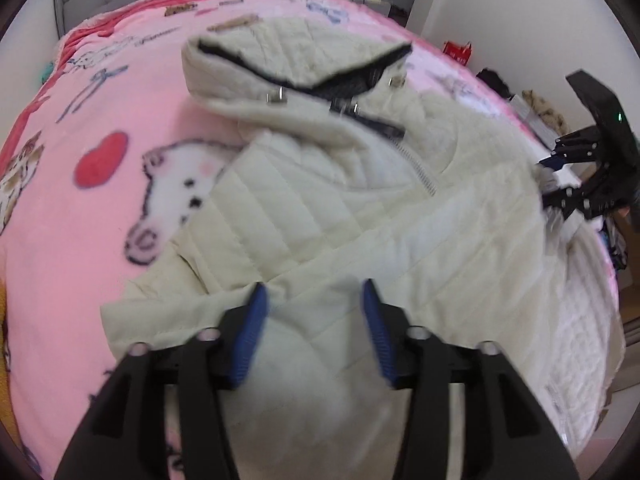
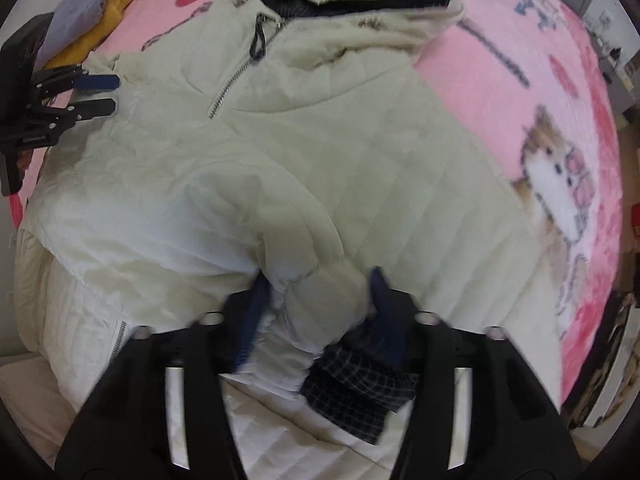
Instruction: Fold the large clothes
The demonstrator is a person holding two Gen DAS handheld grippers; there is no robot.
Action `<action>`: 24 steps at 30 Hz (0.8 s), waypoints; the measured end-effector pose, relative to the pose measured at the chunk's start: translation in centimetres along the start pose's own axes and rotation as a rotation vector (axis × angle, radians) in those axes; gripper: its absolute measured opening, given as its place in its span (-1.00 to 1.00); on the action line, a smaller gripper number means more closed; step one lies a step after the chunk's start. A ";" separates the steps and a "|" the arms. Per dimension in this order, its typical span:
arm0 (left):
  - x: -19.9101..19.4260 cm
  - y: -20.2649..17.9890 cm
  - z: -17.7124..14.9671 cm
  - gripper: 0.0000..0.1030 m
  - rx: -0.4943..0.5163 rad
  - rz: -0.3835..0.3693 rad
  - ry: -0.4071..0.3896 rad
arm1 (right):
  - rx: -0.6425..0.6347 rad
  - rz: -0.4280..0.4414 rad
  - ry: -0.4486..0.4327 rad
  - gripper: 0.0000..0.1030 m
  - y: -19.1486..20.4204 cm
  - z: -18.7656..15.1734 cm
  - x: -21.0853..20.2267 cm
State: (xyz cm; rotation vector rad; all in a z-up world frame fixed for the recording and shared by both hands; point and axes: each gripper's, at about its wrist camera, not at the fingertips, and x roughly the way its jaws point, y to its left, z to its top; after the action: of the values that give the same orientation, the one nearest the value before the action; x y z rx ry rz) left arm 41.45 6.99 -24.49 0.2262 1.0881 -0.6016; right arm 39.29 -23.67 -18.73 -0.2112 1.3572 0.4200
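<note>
Spread beneath both grippers: a pink blanket (image 1: 80, 240) printed with cats and hearts, covering the bed. On it, face up, the cream quilted jacket (image 1: 360, 208), hood (image 1: 288, 64) lying farthest ahead of the fingers, zipper (image 2: 232, 80) running down from the collar, hem nearest the cameras. Off beyond the left gripper, seen from the right wrist view, a small stack of folded lilac and yellow clothes (image 2: 92, 12).

Probably mid-fold, sleeves being brought in over the body. Right gripper (image 2: 316, 312): jaws apart, straddling a bunched sleeve end (image 2: 320, 300) with its checked lining (image 2: 360, 392) showing; pads beside the fabric, not visibly pressing. Left gripper (image 1: 312, 332): jaws apart directly above flat quilted cloth, nothing between them, sleeve (image 1: 168, 300) edge just to its left.

Next move likely needs: sleeve laid flat across the chest, lining tucked under, then a fresh grip low at the hem corners, both sides together, to carry the lower half up toward the hood without dragging the blanket.
</note>
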 end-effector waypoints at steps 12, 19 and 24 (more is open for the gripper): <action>-4.1 -6.3 -2.6 0.52 -0.038 0.048 -0.005 | 0.189 0.251 -0.195 -0.18 1.3 -1.8 -3.5; -3.6 -11.2 -5.8 0.52 -0.198 0.124 -0.042 | 0.306 0.143 -0.242 -0.21 3.5 -4.6 -1.3; -1.7 -11.0 -7.5 0.52 -0.285 0.123 -0.002 | 0.370 0.127 -0.194 -0.22 3.3 -6.3 0.9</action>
State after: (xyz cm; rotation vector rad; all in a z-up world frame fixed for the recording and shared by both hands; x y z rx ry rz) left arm 29.03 1.98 -25.11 0.0439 1.1352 -0.3321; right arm 32.44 -22.98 -20.63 0.2176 1.2351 0.2798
